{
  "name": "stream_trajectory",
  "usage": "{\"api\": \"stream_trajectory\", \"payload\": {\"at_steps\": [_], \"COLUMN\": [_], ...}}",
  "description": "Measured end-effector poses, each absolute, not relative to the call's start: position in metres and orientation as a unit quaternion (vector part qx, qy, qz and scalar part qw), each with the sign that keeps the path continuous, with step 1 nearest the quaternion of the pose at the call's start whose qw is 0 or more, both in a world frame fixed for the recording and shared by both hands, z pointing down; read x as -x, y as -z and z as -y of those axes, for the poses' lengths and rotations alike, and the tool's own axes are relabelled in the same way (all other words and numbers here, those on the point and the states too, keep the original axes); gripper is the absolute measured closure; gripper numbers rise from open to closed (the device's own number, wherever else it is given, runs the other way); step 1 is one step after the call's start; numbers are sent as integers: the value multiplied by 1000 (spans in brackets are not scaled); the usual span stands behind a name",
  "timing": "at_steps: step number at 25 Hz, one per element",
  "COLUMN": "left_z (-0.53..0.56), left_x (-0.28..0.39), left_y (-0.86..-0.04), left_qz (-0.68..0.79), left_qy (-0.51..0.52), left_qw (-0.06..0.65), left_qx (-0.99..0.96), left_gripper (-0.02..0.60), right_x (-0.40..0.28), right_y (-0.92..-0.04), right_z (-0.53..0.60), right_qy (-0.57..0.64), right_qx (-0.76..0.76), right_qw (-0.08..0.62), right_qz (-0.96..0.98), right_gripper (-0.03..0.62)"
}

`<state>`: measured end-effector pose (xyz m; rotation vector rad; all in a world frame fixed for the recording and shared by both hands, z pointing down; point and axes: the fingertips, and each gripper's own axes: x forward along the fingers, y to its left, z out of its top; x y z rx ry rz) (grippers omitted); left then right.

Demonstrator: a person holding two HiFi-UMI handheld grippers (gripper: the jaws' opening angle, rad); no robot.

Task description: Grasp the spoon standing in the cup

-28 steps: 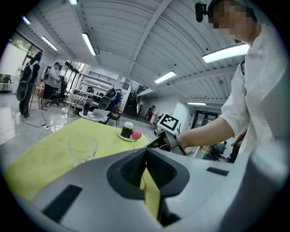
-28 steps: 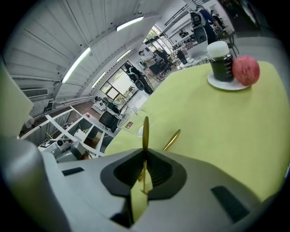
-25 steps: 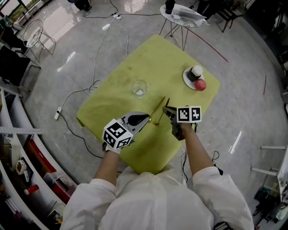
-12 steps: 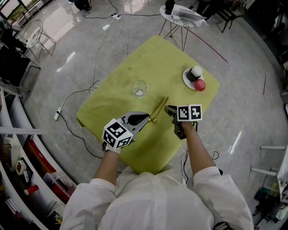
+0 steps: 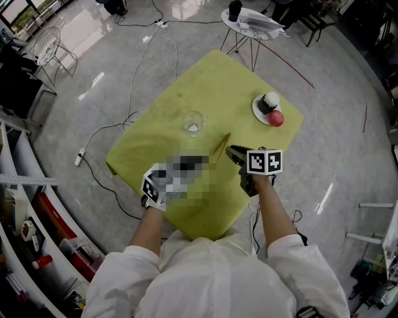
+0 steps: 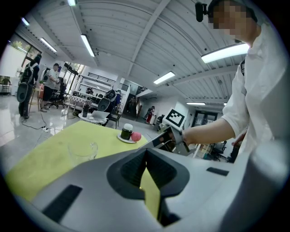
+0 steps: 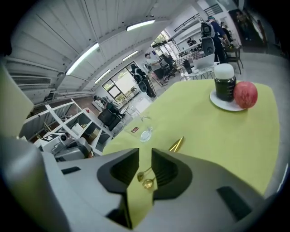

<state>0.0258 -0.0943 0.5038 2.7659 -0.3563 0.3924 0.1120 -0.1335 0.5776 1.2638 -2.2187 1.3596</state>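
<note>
A gold spoon (image 5: 219, 148) lies flat on the yellow-green table (image 5: 236, 81), not in the cup. The clear glass cup (image 5: 193, 122) stands empty a little beyond it. My right gripper (image 5: 232, 151) hovers just right of the spoon with its jaws open. In the right gripper view the spoon's bowl (image 7: 147, 183) shows in the gap of my right gripper (image 7: 145, 152), and its handle (image 7: 176, 144) points toward the cup (image 7: 146, 132); the pads do not touch it. My left gripper (image 6: 145, 152) is shut and empty, low over the table's near side, with the cup (image 6: 83, 152) ahead to its left.
A white plate (image 5: 259, 112) at the table's far right holds a dark jar with a white lid (image 5: 270, 100) and a red apple (image 5: 276, 117). A round side table (image 5: 252, 18) stands beyond. Cables trail over the floor on the left (image 5: 134, 93).
One second ago the right gripper held the spoon at a tilt. It has opened, the spoon has dropped flat on the table, and the gripper has drawn back slightly. The left gripper stays put.
</note>
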Motion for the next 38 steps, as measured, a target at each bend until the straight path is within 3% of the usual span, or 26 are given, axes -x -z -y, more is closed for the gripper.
{"api": "stream_trajectory", "payload": {"at_steps": [15,38], "left_z": [91,72], "left_x": [-23,-20], "left_y": [-500,-510], "left_qz": [128,120], "left_qy": [-132,-133], "left_qw": [164,177], "left_qx": [-969,-968], "left_gripper": [577,577], "right_x": [-68,-55], "right_y": [-497,-505], "right_z": [107,60], "right_qy": [-321,-275], "right_qx": [-371,-372], "right_qw": [27,60], "right_qz": [871,885], "right_gripper": [569,591]}}
